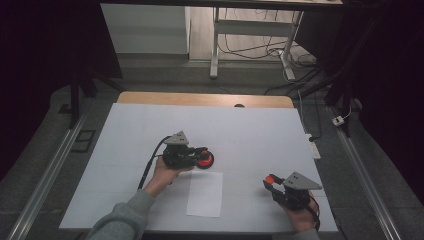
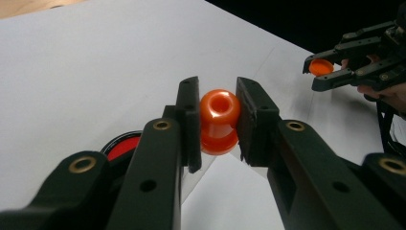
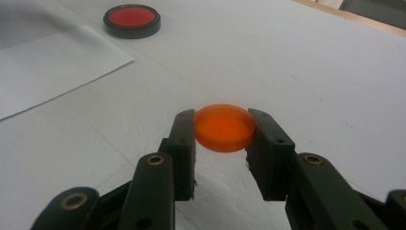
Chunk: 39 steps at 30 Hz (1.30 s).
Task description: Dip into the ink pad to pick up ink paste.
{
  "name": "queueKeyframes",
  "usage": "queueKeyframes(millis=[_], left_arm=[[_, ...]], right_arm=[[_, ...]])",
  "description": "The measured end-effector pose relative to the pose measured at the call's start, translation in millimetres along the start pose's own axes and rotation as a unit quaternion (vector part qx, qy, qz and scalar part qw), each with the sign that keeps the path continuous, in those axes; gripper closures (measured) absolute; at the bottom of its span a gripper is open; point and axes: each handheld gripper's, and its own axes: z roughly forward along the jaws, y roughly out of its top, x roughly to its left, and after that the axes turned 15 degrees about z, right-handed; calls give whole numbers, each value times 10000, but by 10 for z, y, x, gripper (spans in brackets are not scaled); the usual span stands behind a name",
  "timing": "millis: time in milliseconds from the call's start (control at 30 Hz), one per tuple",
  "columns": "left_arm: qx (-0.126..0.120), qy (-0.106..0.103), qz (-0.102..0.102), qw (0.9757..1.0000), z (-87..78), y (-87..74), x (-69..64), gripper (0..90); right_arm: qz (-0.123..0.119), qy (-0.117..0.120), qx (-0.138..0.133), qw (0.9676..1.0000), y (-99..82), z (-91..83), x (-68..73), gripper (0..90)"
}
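The left tool, held in the left hand on an extended forearm, has its jaws clamped shut, while the right tool, gripped in the right hand, is likewise clamped.

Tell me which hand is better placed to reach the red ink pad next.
Left, probably: the left tongs hold the orange stamp right beside the red ink pad, while the right tongs sit well away.

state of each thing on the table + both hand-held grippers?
Left hand-held gripper: shut on orange stamp.
Orange stamp: clamped between the jaws, cap off.
Right hand-held gripper: shut on orange cap.
Orange cap: held flat by its rim, above the table.
Red ink pad: open, lying on the table.
White sheet: flat, blank.
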Motion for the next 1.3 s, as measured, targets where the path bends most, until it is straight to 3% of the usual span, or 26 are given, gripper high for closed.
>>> queueKeyframes(millis=[567, 1300], left_arm=[[5, -249, 99, 9996, 98, 43, -163, 724], [98, -379, 184, 9991, 164, 39, -243, 724]], right_arm=[[-11, 21, -29, 10000, 14, 10, 16, 636], [-3, 27, -42, 10000, 16, 11, 14, 636]])
